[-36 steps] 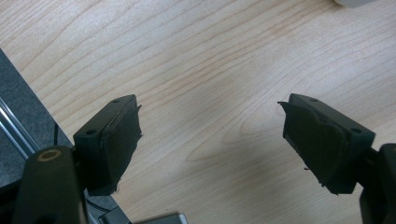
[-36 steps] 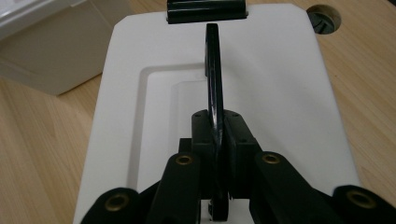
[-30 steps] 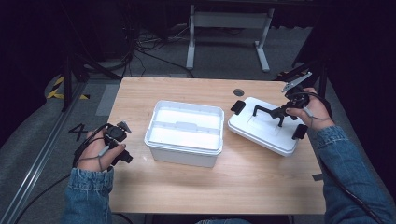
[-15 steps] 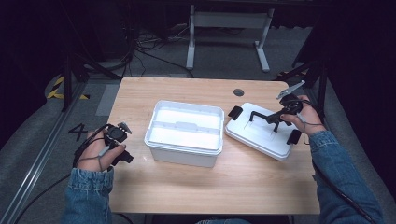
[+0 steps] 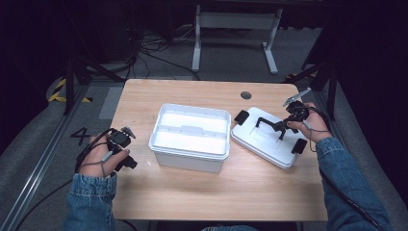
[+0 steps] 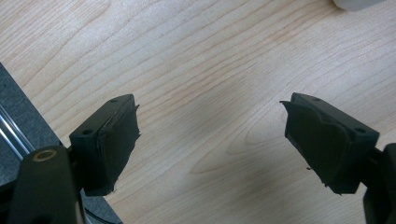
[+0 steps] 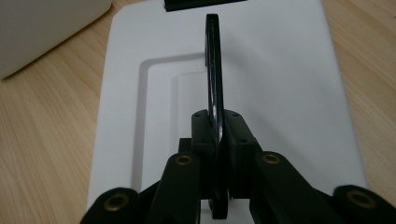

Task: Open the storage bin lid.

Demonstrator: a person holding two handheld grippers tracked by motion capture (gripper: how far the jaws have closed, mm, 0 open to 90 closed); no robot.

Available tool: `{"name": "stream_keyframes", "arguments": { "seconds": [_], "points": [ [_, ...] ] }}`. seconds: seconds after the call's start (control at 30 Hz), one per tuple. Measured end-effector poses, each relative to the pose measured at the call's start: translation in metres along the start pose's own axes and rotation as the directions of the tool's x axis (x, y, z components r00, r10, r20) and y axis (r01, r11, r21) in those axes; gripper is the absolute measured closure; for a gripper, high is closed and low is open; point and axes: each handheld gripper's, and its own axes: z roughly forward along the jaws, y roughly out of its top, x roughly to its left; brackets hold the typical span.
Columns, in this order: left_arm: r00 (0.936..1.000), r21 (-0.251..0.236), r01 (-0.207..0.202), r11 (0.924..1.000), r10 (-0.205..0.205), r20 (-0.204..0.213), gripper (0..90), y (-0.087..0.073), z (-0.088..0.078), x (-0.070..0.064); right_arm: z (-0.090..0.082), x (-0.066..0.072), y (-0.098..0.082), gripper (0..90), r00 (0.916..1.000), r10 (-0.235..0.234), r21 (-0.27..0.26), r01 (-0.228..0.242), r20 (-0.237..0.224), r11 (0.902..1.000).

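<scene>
Right gripper (image 5: pixel 283 126) clamps the lid's black handle (image 7: pixel 214 70), lid (image 5: pixel 267 139) seemingly resting right of centre; left gripper (image 6: pixel 210 140) gapes, lower left.

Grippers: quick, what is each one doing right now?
Left gripper: open, nothing between its fingers, over bare table.
Right gripper: shut on the lid handle.

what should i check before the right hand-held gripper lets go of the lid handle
1. Right hand-held gripper shut on the black lid handle: ok.
2. White lid lying on the wooden table beside the white box: ok, though full contact underneath: cannot tell.
3. Lid apart from the box: ok, a narrow gap shows in the high view.
4. Lid inside the table edge: ok.
5. Left hand-held gripper open, holding nothing, clear of the box: ok.
</scene>
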Motion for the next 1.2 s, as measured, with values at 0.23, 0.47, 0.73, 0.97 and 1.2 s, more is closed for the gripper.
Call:
{"name": "stream_keyframes", "arguments": {
  "seconds": [0.23,0.47,0.73,0.97,1.2],
  "points": [
    [1.0,0.006,0.0,1.0,0.0,0.009,18.2,0.005,0.003,0.0,0.006,-0.008,-0.006,83.1,0.9993,0.033,-0.012,-0.033,-0.019,0.9994],
    [0.9999,0.018,-0.01,0.9998,0.01,0.006,18.3,0.01,0.003,-0.002,-0.004,-0.009,-0.008,57.3,0.9975,0.036,-0.063,-0.032,0.061,0.9975],
    [0.9998,0.022,-0.019,0.9996,0.018,0.005,18.3,0.01,0.004,-0.002,-0.027,0.002,-0.008,50.9,0.9877,-0.009,-0.11,0.026,0.156,0.9936],
    [0.9997,0.006,0.023,0.9997,-0.023,-0.006,18.3,0.001,0.002,-0.002,-0.045,0.042,0.001,49.0,0.9886,-0.092,-0.137,0.108,0.119,0.9847],
    [0.9996,-0.011,0.027,0.9996,-0.027,-0.007,18.0,-0.004,-0.002,-0.002,-0.05,0.075,0.0,47.3,0.9943,-0.082,-0.157,0.092,0.068,0.9834]
  ]
}}
